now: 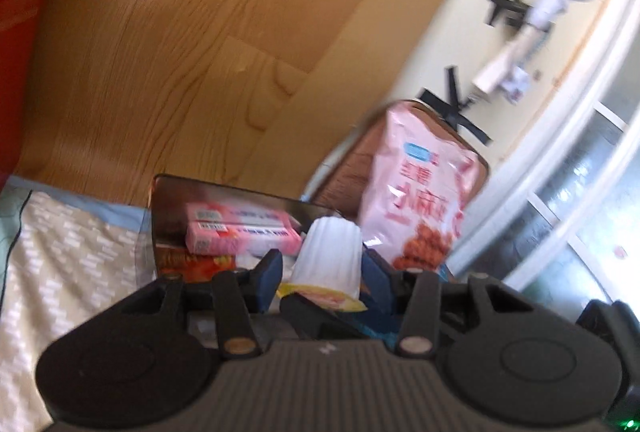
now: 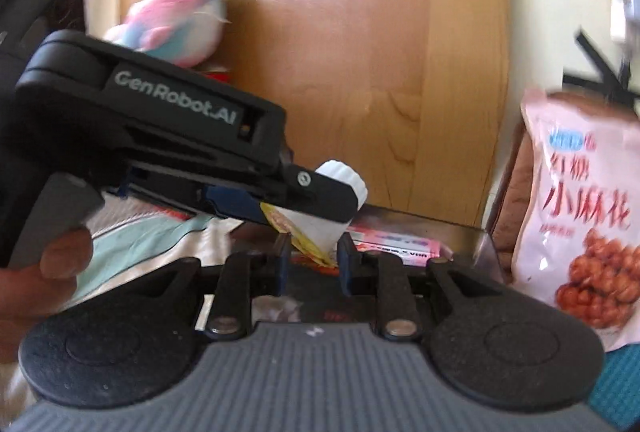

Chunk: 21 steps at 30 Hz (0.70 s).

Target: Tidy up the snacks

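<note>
Fingers (image 1: 272, 268) of the left gripper (image 1: 320, 272) are clamping a white ridged cup snack (image 1: 326, 256), while the right gripper (image 2: 314, 264) is closing on its yellow-lidded end (blurred). At 12 o'clock, pink boxes (image 1: 240, 236) are lying in a dark tray (image 1: 160, 188), with a pink snack bag (image 1: 416, 192) standing at 2 o'clock.

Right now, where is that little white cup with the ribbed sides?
The white cup sits between the left gripper fingers, above the tray, with the pink bag just right of it in both views.
</note>
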Each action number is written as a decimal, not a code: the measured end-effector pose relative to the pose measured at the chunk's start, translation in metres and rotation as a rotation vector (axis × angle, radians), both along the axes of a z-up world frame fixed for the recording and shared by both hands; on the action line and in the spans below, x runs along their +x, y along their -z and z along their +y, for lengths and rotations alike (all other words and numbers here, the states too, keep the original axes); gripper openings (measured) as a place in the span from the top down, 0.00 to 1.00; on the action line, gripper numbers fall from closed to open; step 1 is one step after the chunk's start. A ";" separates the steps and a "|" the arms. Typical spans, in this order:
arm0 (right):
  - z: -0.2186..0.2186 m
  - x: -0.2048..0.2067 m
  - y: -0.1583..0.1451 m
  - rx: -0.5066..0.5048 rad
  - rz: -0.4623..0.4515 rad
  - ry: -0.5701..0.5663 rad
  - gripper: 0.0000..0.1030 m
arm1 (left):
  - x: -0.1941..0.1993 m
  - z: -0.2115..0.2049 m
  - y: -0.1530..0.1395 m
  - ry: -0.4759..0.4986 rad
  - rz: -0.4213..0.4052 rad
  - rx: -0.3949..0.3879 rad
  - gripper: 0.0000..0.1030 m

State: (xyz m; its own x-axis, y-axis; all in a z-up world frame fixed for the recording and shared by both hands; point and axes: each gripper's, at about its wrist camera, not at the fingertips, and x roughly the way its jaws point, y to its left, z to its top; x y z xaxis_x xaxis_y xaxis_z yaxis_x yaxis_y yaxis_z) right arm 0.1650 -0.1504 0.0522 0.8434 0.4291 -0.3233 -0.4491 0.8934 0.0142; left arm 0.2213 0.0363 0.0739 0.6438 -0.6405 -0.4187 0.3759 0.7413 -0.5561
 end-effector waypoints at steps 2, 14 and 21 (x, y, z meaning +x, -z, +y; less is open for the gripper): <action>-0.002 0.015 0.004 0.028 0.035 0.014 0.71 | 0.012 -0.001 0.006 -0.016 0.014 -0.006 0.55; -0.064 -0.037 0.003 0.106 0.088 0.122 0.57 | -0.041 -0.001 0.015 0.076 0.056 0.001 0.51; -0.137 -0.142 0.052 0.274 0.323 0.123 0.53 | -0.099 -0.050 0.053 0.298 0.200 0.053 0.51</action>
State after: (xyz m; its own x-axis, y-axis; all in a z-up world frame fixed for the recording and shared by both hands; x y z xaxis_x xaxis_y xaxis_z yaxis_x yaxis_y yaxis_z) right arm 0.0230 -0.2874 0.0002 0.7680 0.4382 -0.4671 -0.2729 0.8837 0.3803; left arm 0.1222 -0.0139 0.0213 0.3342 -0.7615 -0.5554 0.4675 0.6456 -0.6039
